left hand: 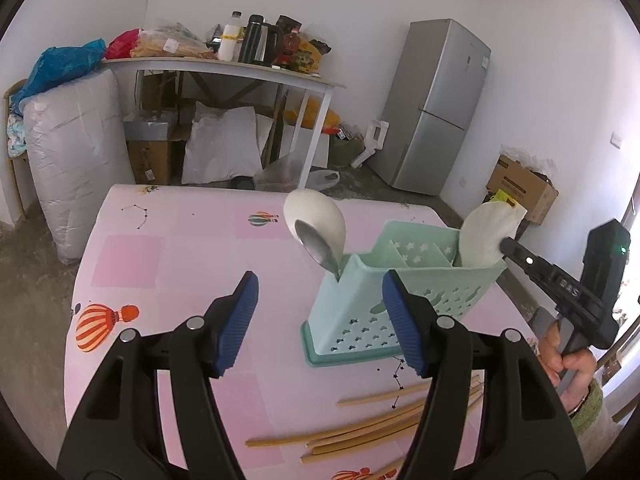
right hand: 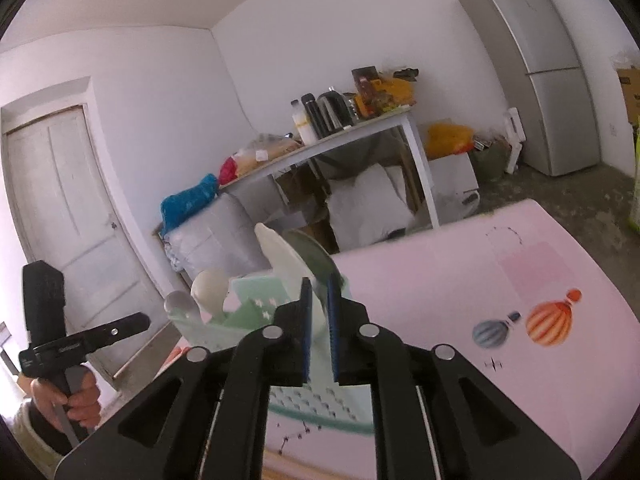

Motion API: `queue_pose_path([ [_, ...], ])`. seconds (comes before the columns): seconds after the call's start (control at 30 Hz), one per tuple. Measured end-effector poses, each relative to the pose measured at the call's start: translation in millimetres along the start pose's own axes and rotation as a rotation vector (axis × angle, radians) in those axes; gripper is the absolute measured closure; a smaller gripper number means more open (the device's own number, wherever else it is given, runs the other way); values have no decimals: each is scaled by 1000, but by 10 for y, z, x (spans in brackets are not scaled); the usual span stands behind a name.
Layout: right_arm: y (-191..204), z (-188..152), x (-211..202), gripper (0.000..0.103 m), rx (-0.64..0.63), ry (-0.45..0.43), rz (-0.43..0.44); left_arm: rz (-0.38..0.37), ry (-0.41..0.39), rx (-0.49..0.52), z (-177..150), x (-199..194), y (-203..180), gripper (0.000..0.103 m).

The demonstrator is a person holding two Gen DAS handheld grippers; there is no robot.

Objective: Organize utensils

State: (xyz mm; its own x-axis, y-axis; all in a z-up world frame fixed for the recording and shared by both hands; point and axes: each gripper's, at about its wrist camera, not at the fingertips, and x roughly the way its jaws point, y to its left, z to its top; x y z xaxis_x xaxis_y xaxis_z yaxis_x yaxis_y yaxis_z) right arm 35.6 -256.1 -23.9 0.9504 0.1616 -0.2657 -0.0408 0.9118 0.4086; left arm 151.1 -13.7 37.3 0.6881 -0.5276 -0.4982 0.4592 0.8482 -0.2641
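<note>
A mint green utensil holder (left hand: 376,304) stands on the pink table (left hand: 168,264). A white spoon (left hand: 316,220) and a metal spoon (left hand: 320,246) stand in its left end. My right gripper (right hand: 319,320) is shut on a white rice paddle (right hand: 286,264), which stands in the holder's right compartment (left hand: 486,236). A greenish metal piece (right hand: 316,254) shows behind the paddle. My left gripper (left hand: 320,320) is open and empty, hovering above the table in front of the holder. Several bamboo chopsticks (left hand: 360,432) lie on the table below it.
Across the floor stand a white side table (left hand: 224,68) loaded with bottles and bags, a grey fridge (left hand: 436,108) and cardboard boxes (left hand: 520,188). A wrapped bundle (left hand: 76,152) sits by the pink table's far left corner. A door (right hand: 64,208) is on the left wall.
</note>
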Motion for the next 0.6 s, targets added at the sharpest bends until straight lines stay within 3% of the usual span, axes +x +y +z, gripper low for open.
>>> queue_pose_path([
  [0.33, -198, -41, -426, 80, 67, -47, -75, -6, 32, 8, -57, 57, -85, 38],
  [0.6, -156, -168, -701, 70, 59, -11, -130, -10, 57, 43, -166, 19, -183, 38],
])
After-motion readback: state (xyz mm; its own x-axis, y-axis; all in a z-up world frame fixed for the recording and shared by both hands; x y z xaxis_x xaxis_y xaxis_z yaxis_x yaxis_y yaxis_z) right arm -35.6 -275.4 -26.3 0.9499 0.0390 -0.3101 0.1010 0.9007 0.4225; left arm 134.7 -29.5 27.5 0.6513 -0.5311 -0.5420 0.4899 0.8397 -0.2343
